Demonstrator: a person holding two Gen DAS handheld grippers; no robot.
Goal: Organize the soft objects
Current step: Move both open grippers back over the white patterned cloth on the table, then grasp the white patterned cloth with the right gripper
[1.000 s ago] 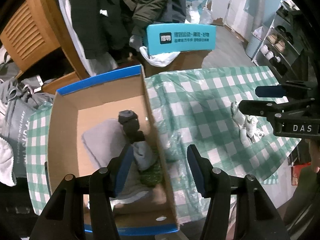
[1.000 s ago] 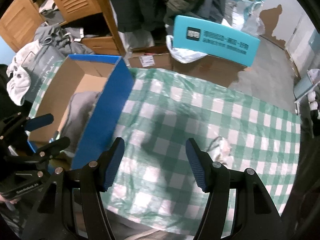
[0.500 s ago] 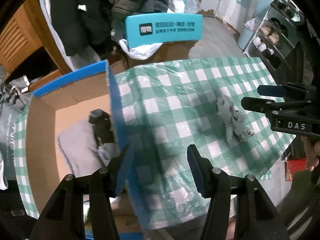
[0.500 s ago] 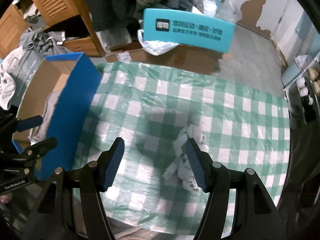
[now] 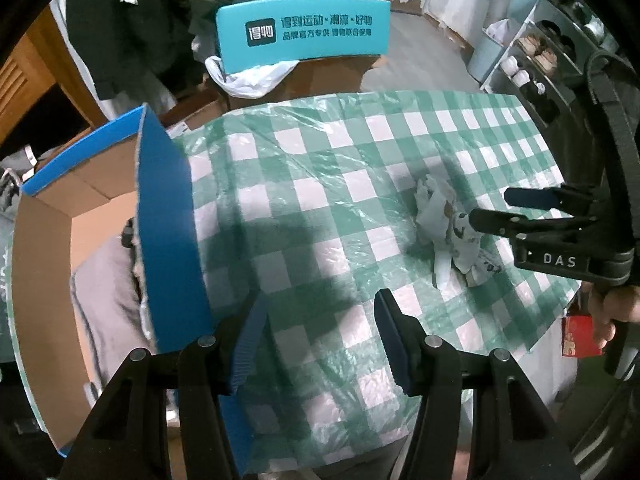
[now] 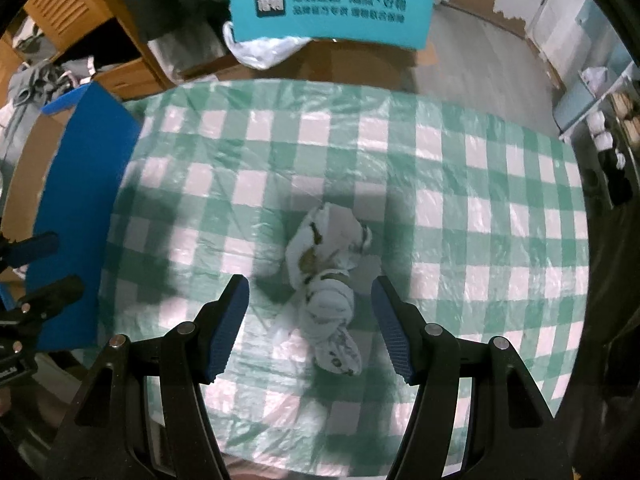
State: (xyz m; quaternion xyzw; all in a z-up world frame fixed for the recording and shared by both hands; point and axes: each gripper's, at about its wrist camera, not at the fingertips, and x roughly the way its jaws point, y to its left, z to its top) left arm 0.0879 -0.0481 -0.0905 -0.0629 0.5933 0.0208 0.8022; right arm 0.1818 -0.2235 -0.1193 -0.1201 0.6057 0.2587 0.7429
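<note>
Both sets of jaws are being held wide apart, nothing gripped: left gripper (image 5: 320, 340) over bare tablecloth beside the box, right gripper (image 6: 310, 326) straddling the bundle without touching it. Table (image 6: 500, 208) is being covered by a green-and-white checked plastic cloth. Blue cardboard box (image 5: 168, 216) is being kept at the table's left end, touching the cloth edge; a grey folded garment (image 5: 104, 304) is being held inside it, with something dark behind the wall, too hidden to identify. White patterned cloth bundle (image 6: 326, 280) is being left crumpled on the cloth, well apart from the box. Teal sign (image 5: 304, 32) is being seen beyond the table.
</note>
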